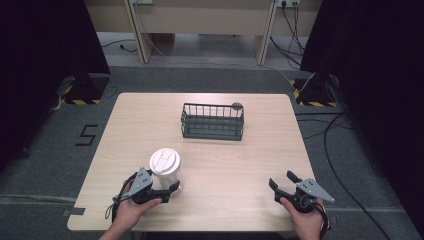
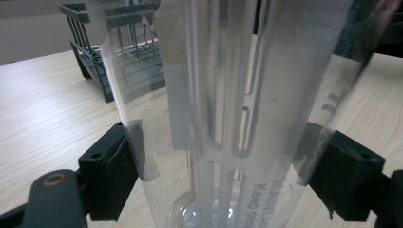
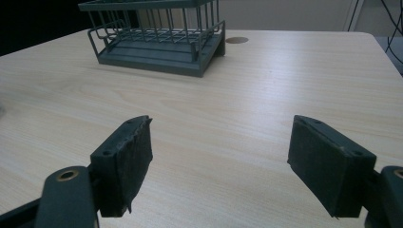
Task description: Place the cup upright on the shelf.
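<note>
High view, from the left: we see the left gripper (image 1: 172, 188) near the table's (image 1: 250, 165) front-left corner, its fingers set around the base of a clear plastic cup (image 1: 166, 170) with a white lid (image 1: 164, 161). The cup stands upright on the table, well back from the front edge and apart from the left edge. Bare wood lies open between it and the wire basket (image 1: 213, 121), which sits toward the far edge, right of centre. Further right, the right gripper (image 1: 282, 181) rests near the front edge with free table all around it.

In the left gripper view we find what the overhead picture cannot settle: both fingers (image 2: 111, 173) press against the cup's transparent wall (image 2: 228, 95), one on each side, so the cup is gripped. The basket (image 2: 95, 61) shows beyond and through the plastic.

In the right gripper view the fingers (image 3: 124, 164) stand wide apart, holding and touching nothing, with the basket (image 3: 157, 40) well ahead and a small round mark (image 3: 236, 40) on the table just beside it.
</note>
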`<action>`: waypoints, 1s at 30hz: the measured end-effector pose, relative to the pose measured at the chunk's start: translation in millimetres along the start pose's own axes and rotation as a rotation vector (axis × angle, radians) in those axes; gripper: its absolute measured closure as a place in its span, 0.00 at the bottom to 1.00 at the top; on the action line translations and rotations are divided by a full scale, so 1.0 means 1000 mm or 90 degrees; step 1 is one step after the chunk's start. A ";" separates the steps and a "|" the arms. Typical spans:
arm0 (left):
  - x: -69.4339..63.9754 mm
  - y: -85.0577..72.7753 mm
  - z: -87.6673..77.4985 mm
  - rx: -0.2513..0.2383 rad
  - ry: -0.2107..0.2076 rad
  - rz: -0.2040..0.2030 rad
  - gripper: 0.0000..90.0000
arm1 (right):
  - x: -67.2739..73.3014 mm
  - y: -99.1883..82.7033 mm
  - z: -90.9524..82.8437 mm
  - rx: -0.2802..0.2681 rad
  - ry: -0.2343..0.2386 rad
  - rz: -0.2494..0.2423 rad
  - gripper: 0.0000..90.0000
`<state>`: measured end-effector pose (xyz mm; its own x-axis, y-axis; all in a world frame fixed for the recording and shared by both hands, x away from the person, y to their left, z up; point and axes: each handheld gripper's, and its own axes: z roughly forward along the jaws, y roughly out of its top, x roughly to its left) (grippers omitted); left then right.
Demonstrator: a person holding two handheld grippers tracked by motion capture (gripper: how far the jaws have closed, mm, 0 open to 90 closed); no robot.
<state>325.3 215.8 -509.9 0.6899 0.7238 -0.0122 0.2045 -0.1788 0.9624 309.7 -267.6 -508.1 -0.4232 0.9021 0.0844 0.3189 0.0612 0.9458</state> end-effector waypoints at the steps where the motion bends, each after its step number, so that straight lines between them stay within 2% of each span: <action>1: 0.000 0.001 0.000 -0.001 0.002 -0.001 0.20 | 0.000 0.000 0.000 0.000 0.000 0.000 0.26; 5: 0.000 0.005 -0.003 0.001 0.007 -0.009 0.20 | 0.000 0.000 0.000 -0.001 0.000 0.002 0.26; 11: 0.001 0.010 -0.004 0.005 0.010 -0.001 0.20 | 0.000 0.000 0.001 -0.001 0.001 0.002 0.26; 22: -0.001 0.028 0.004 0.000 0.005 0.016 0.20 | -0.001 -0.001 0.001 -0.002 0.003 0.008 0.26; 30: 0.000 0.036 0.011 -0.002 0.007 0.015 0.20 | -0.002 -0.001 0.001 -0.007 0.001 0.008 0.26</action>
<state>340.2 202.5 -478.5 0.6873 0.7262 0.0135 0.1856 -0.1936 0.9634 310.6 -268.8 -509.1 -0.4203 0.9022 0.0971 0.3155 0.0450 0.9479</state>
